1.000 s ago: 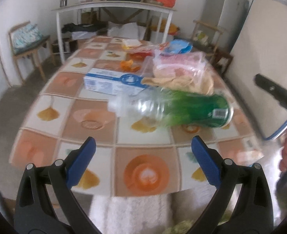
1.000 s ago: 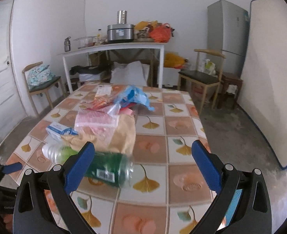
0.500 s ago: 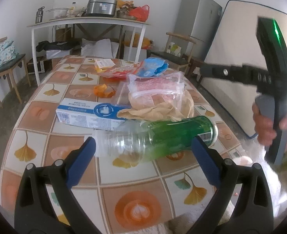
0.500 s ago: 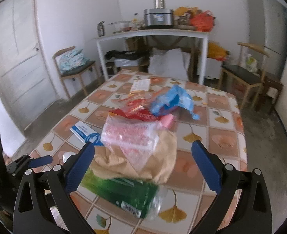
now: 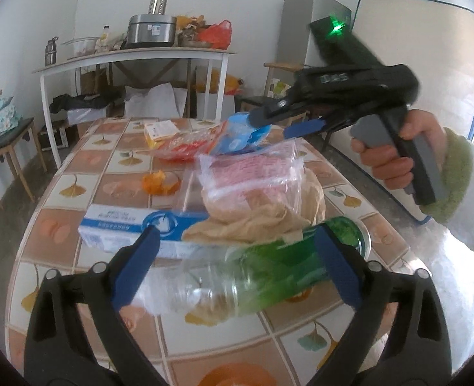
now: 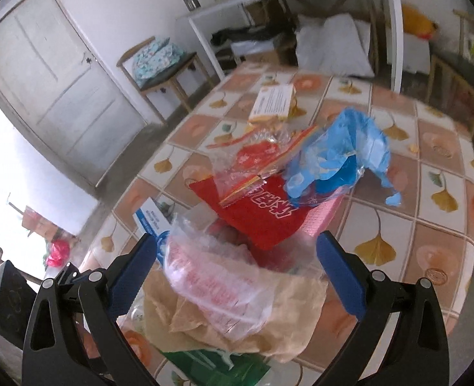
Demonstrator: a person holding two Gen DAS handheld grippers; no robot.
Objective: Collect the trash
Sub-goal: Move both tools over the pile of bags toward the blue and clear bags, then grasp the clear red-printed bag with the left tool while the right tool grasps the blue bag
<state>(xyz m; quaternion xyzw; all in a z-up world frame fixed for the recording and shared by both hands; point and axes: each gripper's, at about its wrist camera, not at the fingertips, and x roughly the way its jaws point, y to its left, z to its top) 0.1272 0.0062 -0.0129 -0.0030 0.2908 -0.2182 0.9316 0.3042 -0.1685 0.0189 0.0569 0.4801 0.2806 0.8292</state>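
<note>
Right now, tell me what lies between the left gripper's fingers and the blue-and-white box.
Left wrist view: the left gripper is open around the plastic bottle, and only bare tablecloth shows before the blue-and-white box.

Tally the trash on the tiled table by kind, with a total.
Plastic bottles: 1, clear bottle with green label
Cardboard boxes: 2, long blue-and-white box, small white-and-yellow box
Plastic bags and wrappers: 5, pink-printed clear bag, tan bag, crumpled blue bag, flat red packet, clear red-printed wrapper
Orange peels: 1
Total: 9
</note>
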